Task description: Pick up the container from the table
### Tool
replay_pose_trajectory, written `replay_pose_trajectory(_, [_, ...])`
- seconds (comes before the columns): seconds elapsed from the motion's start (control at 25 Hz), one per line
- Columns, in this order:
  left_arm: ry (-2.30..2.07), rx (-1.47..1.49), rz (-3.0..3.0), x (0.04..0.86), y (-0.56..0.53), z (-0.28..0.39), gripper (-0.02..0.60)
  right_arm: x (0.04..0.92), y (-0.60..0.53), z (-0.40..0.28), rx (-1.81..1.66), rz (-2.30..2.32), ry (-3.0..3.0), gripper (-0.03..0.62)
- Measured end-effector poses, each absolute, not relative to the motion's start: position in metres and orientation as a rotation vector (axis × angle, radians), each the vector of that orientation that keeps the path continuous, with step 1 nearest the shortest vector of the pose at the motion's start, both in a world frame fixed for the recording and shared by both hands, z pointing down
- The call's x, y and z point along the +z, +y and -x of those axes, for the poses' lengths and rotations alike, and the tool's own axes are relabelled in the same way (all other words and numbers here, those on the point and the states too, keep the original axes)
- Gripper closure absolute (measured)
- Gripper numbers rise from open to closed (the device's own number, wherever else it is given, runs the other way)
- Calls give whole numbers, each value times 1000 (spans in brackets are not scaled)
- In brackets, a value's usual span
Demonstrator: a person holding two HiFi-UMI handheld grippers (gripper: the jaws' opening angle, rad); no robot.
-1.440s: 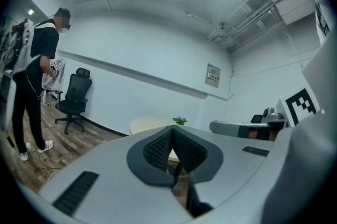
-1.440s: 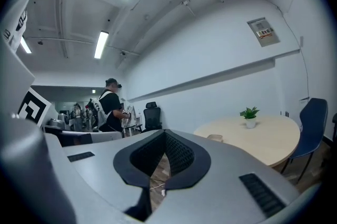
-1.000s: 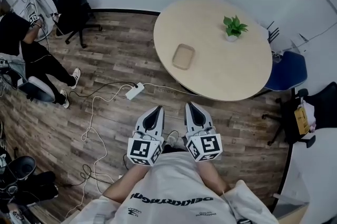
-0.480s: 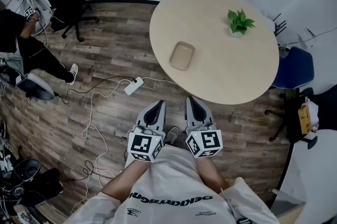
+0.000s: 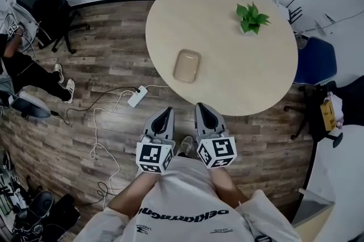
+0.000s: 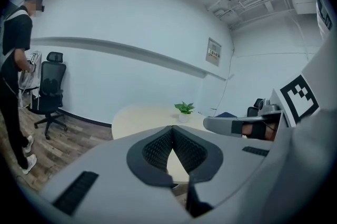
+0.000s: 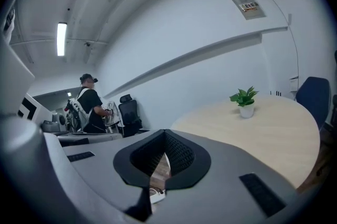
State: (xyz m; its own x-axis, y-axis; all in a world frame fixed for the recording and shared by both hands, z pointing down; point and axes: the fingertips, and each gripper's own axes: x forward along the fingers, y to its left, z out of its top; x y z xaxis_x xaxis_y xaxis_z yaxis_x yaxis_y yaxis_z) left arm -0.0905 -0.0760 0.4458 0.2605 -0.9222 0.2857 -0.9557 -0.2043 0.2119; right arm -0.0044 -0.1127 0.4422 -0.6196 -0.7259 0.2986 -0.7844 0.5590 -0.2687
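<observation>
A shallow tan container [image 5: 187, 65] with rounded corners lies near the left front edge of the round beige table [image 5: 239, 59]. Both grippers hover over the floor short of the table, side by side, jaws pointing at it. My left gripper [image 5: 166, 112] is shut with nothing in it, below and a little left of the container. My right gripper [image 5: 201, 107] is shut and empty too, just short of the table's rim. The jaws meet at the tips in the left gripper view [image 6: 171, 127] and the right gripper view [image 7: 165, 131]. Neither gripper view shows the container.
A small potted plant [image 5: 249, 18] stands at the table's far side. A blue chair [image 5: 314, 69] sits right of the table, a black office chair [image 5: 42, 5] far left. A white power strip [image 5: 135, 96] and cables lie on the wood floor. A person [image 5: 23, 73] stands at the far left.
Both grippers have come closer to the table together, and the table and container now sit nearer in the head view. Their jaws stayed shut.
</observation>
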Motion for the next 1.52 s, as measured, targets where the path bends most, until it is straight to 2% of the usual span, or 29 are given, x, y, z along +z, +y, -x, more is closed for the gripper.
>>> replay_pose_trajectory(0.88, [-1458, 318, -2198, 534, -203, 115, 566, 539, -215, 23, 772, -1458, -2362, 559])
replay_pose_trajectory(1.08, [-1421, 334, -2160, 555, -224, 117, 561, 561, -229, 22, 839, -1468, -2312, 531])
replay_pose_trajectory(1.24, [-1396, 356, -2121, 576, -237, 122, 505, 580, -238, 21, 876, -1473, -2270, 502])
replay_pose_trajectory(1.52, [-1385, 385, -2065, 607, -261, 130, 497, 611, -261, 15, 915, -1492, -2202, 480])
